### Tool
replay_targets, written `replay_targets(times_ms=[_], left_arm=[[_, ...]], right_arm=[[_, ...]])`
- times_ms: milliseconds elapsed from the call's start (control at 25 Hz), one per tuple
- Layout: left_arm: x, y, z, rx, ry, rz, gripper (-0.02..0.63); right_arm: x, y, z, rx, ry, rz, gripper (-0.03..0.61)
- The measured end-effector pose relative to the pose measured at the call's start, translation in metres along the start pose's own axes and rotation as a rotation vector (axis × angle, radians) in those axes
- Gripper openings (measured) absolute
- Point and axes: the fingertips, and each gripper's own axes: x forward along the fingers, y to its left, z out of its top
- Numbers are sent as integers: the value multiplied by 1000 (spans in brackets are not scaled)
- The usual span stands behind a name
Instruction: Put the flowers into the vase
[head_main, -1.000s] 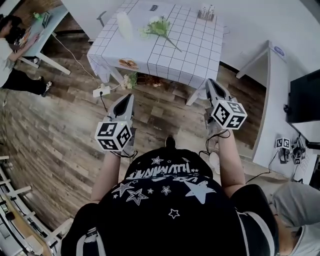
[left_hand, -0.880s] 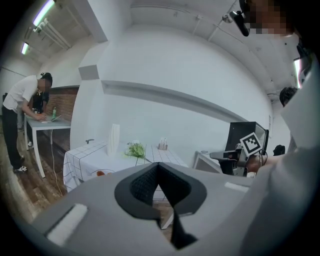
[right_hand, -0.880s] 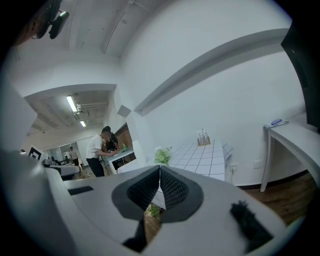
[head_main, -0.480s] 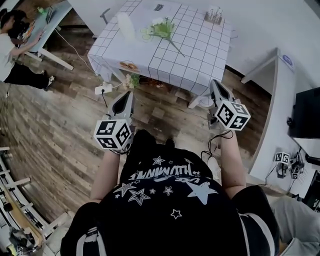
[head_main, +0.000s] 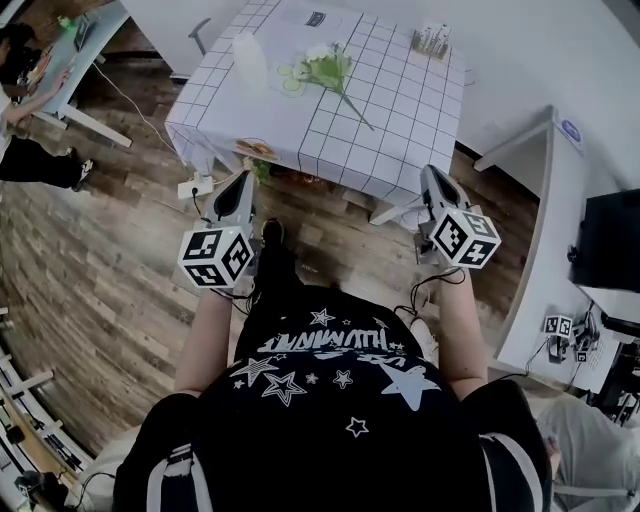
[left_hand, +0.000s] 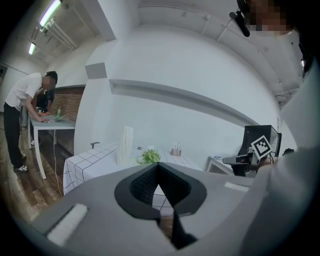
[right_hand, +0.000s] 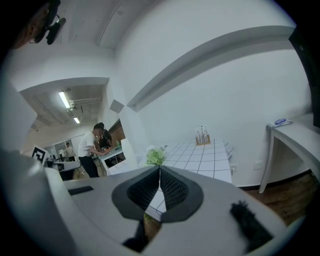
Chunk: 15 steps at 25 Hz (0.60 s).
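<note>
Now closer to the tabletop than a second ago, the person brings left claw and right claw forward, both shut and empty; flowers still lie beside the vase.

Indoor workroom, office-lab type. Wood-plank floor, plain white walls. Table in grid-pattern cloth at 12 o'clock. Desk at 11 o'clock, person bent over it. Dark monitor, white side desk at 3 o'clock. Power strip, cables on floor. Tube lights overhead.
</note>
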Motion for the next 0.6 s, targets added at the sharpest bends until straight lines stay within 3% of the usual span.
replay_targets(times_ms=[600], left_arm=[[97,74,39,3,31,-99,9]], right_arm=[[102,17,26,19,4,-55,12]])
